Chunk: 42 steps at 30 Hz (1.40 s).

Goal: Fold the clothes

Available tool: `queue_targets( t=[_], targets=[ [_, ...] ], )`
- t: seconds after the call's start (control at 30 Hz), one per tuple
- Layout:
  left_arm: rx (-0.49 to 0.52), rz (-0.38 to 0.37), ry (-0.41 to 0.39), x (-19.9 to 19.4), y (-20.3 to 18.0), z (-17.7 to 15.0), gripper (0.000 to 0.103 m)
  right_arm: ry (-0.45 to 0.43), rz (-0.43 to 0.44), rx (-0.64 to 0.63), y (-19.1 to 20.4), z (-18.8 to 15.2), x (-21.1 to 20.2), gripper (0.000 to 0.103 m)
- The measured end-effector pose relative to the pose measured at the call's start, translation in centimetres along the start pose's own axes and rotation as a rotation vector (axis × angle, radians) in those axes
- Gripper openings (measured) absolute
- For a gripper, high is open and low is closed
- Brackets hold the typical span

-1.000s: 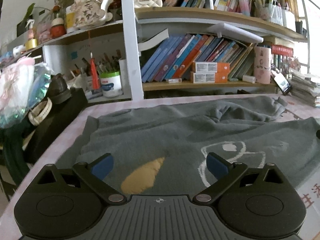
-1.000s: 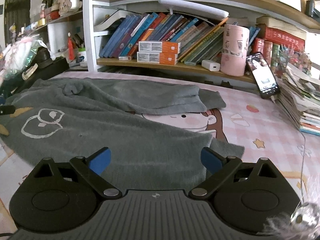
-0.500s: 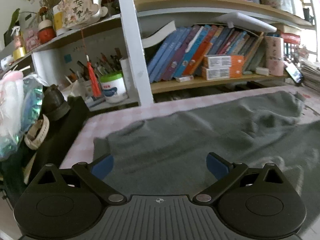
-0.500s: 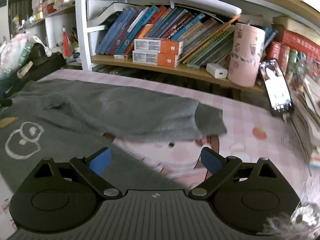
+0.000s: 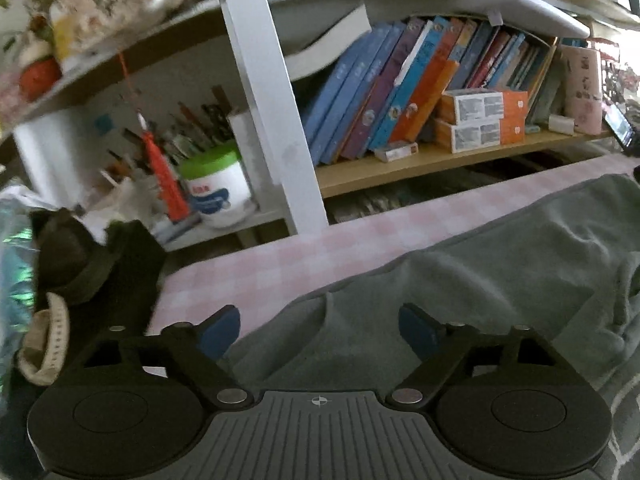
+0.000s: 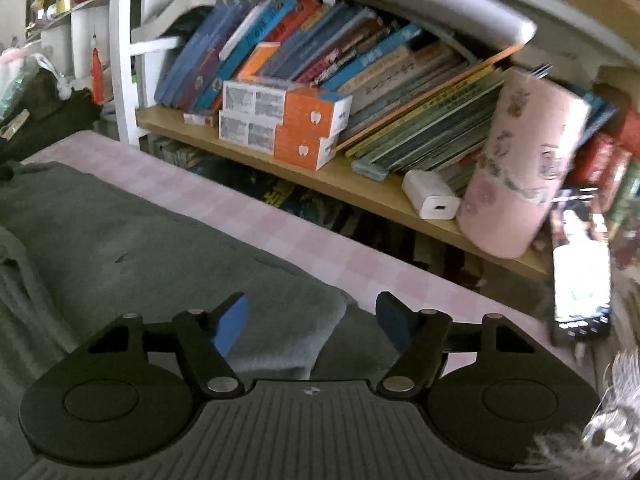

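A grey sweatshirt (image 5: 500, 272) lies spread on a pink checked tablecloth (image 5: 280, 264). In the left wrist view its far left corner sits between the blue pads of my left gripper (image 5: 318, 334), whose jaws are closing but still stand apart from the cloth. In the right wrist view the sweatshirt (image 6: 120, 240) ends in a rounded far right corner. That corner lies between the pads of my right gripper (image 6: 313, 322), whose jaws are also closing with a gap left on each side.
A bookshelf (image 6: 360, 184) runs right behind the table's far edge, with a pink tumbler (image 6: 520, 184), a white charger (image 6: 432, 200) and a propped phone (image 6: 580, 280). A black bag (image 5: 120, 280) and a white tub (image 5: 218, 188) stand at the left.
Both grippers have moved forward over the sweatshirt to its far edge near the shelf. The printed design has left view. Both pairs of jaws have narrowed.
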<state>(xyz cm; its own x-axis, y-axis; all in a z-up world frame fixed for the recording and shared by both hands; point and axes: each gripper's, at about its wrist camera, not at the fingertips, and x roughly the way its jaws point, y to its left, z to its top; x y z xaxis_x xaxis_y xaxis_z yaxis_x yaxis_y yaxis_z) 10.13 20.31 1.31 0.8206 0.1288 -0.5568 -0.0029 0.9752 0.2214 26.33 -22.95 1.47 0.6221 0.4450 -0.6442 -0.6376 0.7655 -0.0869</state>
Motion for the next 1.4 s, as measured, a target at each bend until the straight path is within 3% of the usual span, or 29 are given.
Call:
queue_targets(
  t=[0.27,0.57,0.77,0.87,0.97,1.03,1.07,1.1,1.17,1.3,1.4],
  targets=[
    [0.044,-0.038,0.000,3.1,1.0,0.5,0.086,0.070,0.012,-0.017,-1.1,1.0,4.3,0.069],
    [0.104,-0.093,0.133,7.9,1.5,1.6,0.082,0.137,0.071,0.019,-3.0,0.5,6.2,0.063],
    [-0.001,-0.182,0.167,9.6,3.1,1.7,0.081,0.133,0.118,0.076,-4.1,0.0,5.9,0.062],
    [-0.134,-0.239,0.230,9.8,4.2,1.5,0.069,0.133,0.119,0.079,-3.8,-0.1,5.5,0.055],
    [-0.103,-0.268,0.260,9.1,3.8,1.7,0.046,0.147,0.137,0.073,-3.7,-0.2,4.9,0.037],
    [-0.087,-0.270,0.273,8.7,3.5,1.9,0.029,0.151,0.146,0.070,-3.5,-0.2,4.6,0.018],
    [-0.080,-0.261,0.277,8.5,3.3,2.0,0.015,0.145,0.125,0.052,-3.1,-0.2,4.4,0.017],
    [-0.073,-0.225,0.277,8.4,3.2,2.2,0.013,0.137,0.097,0.030,-2.6,-0.2,4.3,0.016],
    [-0.075,-0.140,0.243,7.9,3.1,2.8,0.013,0.086,0.010,-0.030,-1.2,0.2,4.0,0.015],
    [-0.193,-0.017,0.021,4.6,3.8,4.1,0.013,-0.150,-0.172,-0.134,1.5,2.0,1.6,0.015],
    [-0.214,-0.016,-0.043,2.1,4.0,4.5,0.013,-0.234,-0.218,-0.171,2.5,2.7,-0.3,0.015]
  ],
)
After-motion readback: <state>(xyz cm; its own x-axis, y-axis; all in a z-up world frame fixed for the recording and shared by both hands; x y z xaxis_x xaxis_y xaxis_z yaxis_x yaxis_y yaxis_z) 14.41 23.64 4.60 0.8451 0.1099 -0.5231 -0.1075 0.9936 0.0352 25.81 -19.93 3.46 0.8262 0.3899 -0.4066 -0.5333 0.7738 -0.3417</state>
